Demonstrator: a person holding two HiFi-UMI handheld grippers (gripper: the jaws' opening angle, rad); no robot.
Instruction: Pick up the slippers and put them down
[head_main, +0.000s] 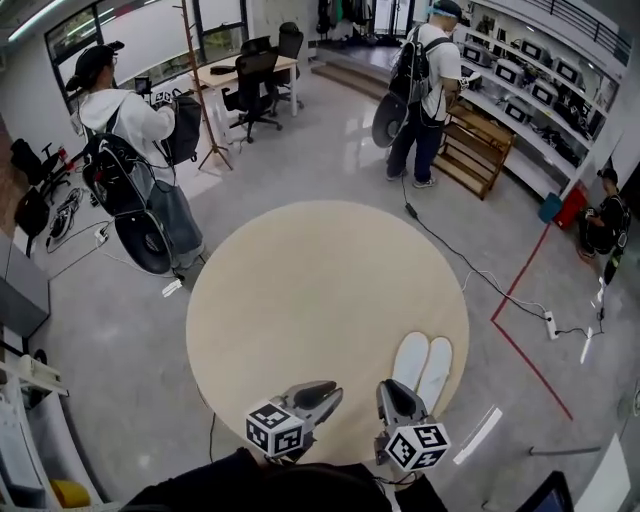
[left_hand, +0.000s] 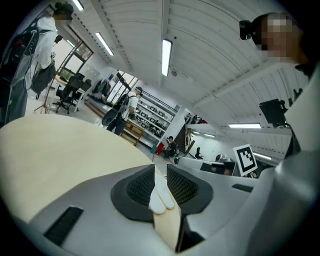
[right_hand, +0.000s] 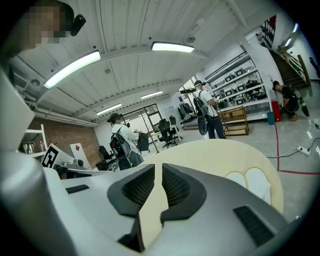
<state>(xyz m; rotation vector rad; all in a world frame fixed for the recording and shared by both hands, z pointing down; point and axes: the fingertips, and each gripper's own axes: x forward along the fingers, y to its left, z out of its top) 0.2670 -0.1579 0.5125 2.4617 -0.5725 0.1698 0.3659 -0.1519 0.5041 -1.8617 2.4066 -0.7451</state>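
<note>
A pair of white slippers (head_main: 422, 368) lies side by side, soles up, on the round beige table (head_main: 320, 290), near its front right edge. My left gripper (head_main: 335, 392) hovers at the table's near edge, left of the slippers, its jaws a narrow gap apart with nothing held. In the left gripper view the slippers (left_hand: 161, 197) show through that gap, lying on the table beyond the left gripper (left_hand: 160, 170). My right gripper (head_main: 390, 390) hangs just near of the slippers' heels. In the right gripper view the right gripper (right_hand: 158, 167) has only a thin empty slit, and the slippers (right_hand: 247, 181) lie off to the right.
A person with a backpack (head_main: 130, 160) stands left of the table, and another (head_main: 425, 90) stands at the back by wooden steps (head_main: 480, 150) and shelves. A cable and a red tape line (head_main: 520, 320) cross the floor on the right. A desk with office chairs (head_main: 250, 75) stands behind.
</note>
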